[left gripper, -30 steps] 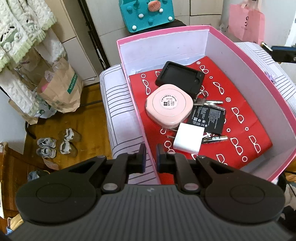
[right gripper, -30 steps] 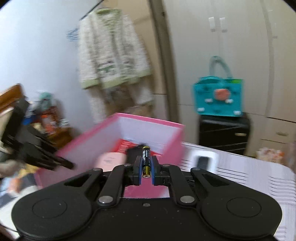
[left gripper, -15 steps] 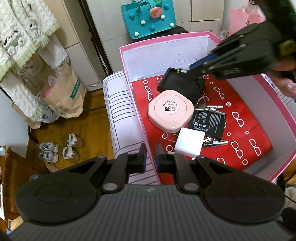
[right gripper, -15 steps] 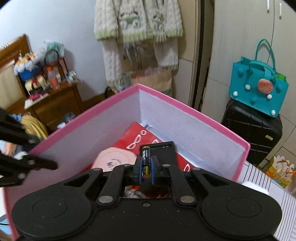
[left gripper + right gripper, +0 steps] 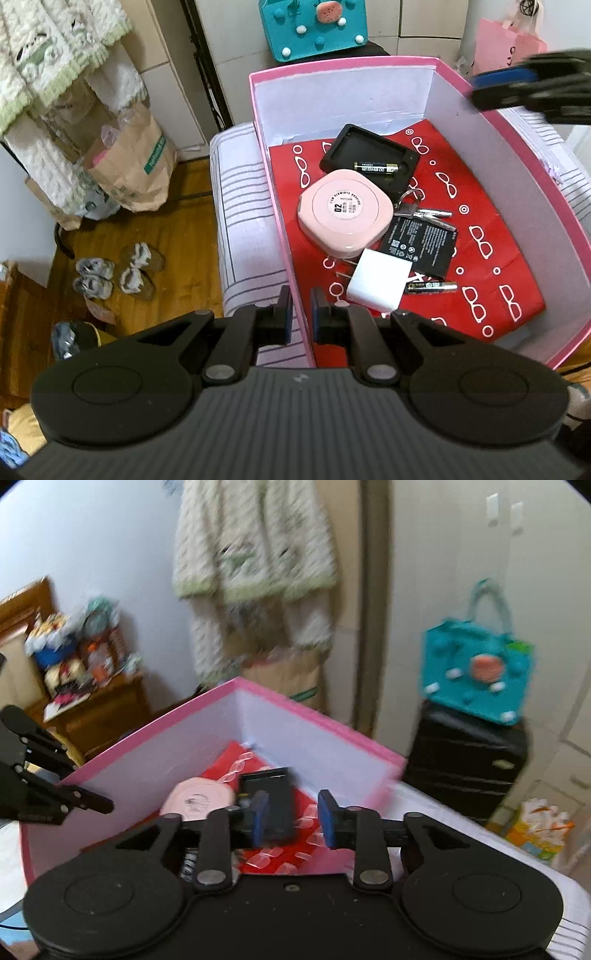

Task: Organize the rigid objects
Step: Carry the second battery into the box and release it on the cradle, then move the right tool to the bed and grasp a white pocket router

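So the right gripper (image 5: pixel 290 818) just let go of the black-and-gold AA battery (image 5: pixel 376 168) it was carrying. A second ago that battery was pinched upright between its blue pads; now the jaws are opening with nothing between them, and the battery lies on its side in the black rectangular tray (image 5: pixel 369 162) at the back of the pink cardboard box (image 5: pixel 347 66). In the left view the right gripper is a blur over the box's far-right rim.

The left gripper (image 5: pixel 299 317) hasn't budged: jaws nearly closed and empty, sitting over the box's near wall.

Looks like that drop-off is done. The box also holds a rounded pink plastic case (image 5: pixel 345 218), keys (image 5: pixel 424 212), a flat black battery pack (image 5: pixel 421 247), a white charger cube (image 5: pixel 378 282) and a second AA battery (image 5: pixel 432 287).
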Available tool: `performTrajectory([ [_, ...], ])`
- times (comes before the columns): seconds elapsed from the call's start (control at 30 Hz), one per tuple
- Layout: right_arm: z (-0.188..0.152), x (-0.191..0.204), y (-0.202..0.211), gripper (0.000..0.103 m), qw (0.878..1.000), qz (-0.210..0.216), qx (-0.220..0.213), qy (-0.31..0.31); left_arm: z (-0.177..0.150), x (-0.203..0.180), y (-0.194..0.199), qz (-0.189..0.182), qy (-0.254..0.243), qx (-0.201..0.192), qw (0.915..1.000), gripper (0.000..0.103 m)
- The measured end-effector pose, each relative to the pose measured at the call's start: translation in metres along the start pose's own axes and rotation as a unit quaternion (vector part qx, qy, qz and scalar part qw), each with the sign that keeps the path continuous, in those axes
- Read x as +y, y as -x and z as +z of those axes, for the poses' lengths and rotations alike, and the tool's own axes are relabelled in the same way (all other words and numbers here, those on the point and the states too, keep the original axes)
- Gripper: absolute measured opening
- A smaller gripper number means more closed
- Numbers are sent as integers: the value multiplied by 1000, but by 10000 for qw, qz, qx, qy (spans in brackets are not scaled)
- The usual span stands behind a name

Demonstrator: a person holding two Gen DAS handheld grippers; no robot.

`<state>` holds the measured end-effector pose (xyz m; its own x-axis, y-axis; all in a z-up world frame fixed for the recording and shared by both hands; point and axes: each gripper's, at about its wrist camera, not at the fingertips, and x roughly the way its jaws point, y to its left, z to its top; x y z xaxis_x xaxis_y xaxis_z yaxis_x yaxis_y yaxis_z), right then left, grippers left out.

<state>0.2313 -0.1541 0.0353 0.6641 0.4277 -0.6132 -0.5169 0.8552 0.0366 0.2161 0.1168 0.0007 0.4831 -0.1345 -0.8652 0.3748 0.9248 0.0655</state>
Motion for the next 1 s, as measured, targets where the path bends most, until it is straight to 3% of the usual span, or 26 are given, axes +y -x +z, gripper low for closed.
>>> performTrajectory([
  [0.07,-15,-16,22,51,9992,-312,-192,-125,1,4,0,-11,107,27,9999,10],
  [0.27,-71,-66,41,52,9927,-894,123,-800,5,-2,-2,231,43,-59,9997,10],
  [0.47,-107,-84,32,54,9886,-1189,350,-855,11,-9,-4,430,65,-81,9990,6],
  [0.6,-112,-80,19,57,9913,-1116,238,-658,8,-8,-5,458,156,-4,9988,5],
  [0.7,-107,-72,8,66,9945,-937,63,-461,9,-8,-5,497,218,45,9985,5],
  [0.9,-92,-59,-23,67,9967,-806,14,-134,12,-12,-5,639,233,122,9976,6],
  [1.0,-88,-53,-39,67,9947,-1029,47,-21,12,-8,-4,564,302,122,9979,6],
])
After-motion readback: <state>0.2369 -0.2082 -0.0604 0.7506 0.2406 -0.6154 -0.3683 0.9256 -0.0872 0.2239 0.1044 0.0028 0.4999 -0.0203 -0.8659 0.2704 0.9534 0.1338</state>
